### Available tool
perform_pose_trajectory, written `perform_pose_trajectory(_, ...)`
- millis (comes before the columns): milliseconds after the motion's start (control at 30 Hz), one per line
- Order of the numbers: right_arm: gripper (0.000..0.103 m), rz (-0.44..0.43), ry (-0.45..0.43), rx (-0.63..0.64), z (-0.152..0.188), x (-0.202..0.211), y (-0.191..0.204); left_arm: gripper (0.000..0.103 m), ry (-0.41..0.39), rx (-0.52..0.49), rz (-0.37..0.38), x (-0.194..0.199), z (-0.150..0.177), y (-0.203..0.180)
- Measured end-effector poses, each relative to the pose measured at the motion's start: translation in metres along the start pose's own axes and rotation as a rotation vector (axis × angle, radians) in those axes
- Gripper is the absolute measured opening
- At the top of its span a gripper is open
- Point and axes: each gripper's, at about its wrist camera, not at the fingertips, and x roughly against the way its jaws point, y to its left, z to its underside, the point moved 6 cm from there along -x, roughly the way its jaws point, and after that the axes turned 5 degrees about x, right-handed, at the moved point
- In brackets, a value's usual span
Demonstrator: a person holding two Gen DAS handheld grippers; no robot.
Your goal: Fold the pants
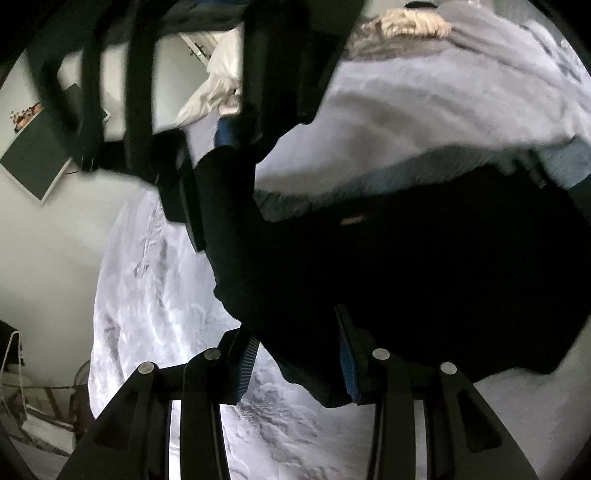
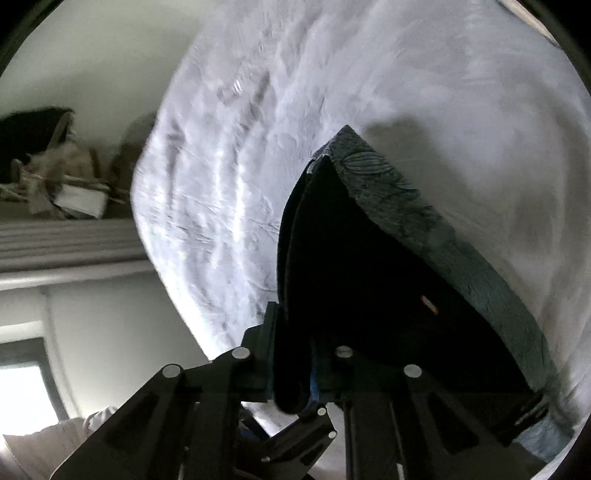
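The dark pants (image 1: pixel 406 266) lie on a pale grey bed cover (image 1: pixel 155 295), with a lighter blue-grey band along their upper edge. My left gripper (image 1: pixel 299 360) is open; the pants' lower edge hangs between its blue pads (image 1: pixel 246 363). The right gripper (image 1: pixel 188 199) shows in the left wrist view at the pants' left corner, shut on the cloth. In the right wrist view, my right gripper (image 2: pixel 291 373) is shut on a thick fold of the pants (image 2: pixel 362 280), whose textured band (image 2: pixel 424 221) runs away to the right.
White bedding (image 1: pixel 218 85) and a beige fuzzy item (image 1: pixel 413 22) lie at the far end of the bed. A dark-framed board (image 1: pixel 33 162) hangs on the left wall. A shelf with clutter (image 2: pixel 66 188) and a window (image 2: pixel 22 384) sit left of the bed.
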Motion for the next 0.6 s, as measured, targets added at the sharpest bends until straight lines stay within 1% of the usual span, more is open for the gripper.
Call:
perform_pose_trajectory(167, 0.012, -0.125, -0.166, -0.067, 0.043, 0.07, -0.019, 0.041, -0.085, -0.002, 0.058, 0.046, -0.032, -0.02)
perform_pose_trajectory(300, 0.012, -0.194, -0.318, -0.118, 0.086, 0.128, -0.041, 0.041, -0.166, -0.04, 0.109, 0.083, -0.062, -0.052)
perform_pose_trajectory(333, 0.013, -0.206, -0.356, -0.134, 0.099, 0.142, -0.048, 0.041, -0.189, -0.058, 0.126, 0.093, -0.07, -0.066)
perform_pose_trajectory(400, 0.013, -0.214, -0.423, -0.165, 0.125, 0.169, -0.064, 0.041, -0.222, -0.092, 0.158, 0.108, -0.082, -0.092)
perform_pose_trajectory(467, 0.013, -0.2, -0.482, -0.19, 0.154, 0.192, -0.081, 0.041, -0.251, -0.133, 0.195, 0.122, -0.094, -0.123)
perform_pose_trajectory(533, 0.013, -0.177, -0.527, -0.219, 0.183, 0.209, -0.101, 0.041, -0.266, -0.179, 0.234, 0.132, -0.103, -0.159)
perform_pose_trajectory(600, 0.013, -0.177, -0.568, -0.273, 0.213, 0.221, -0.125, 0.041, -0.266, -0.206, 0.27, 0.139, -0.109, -0.19)
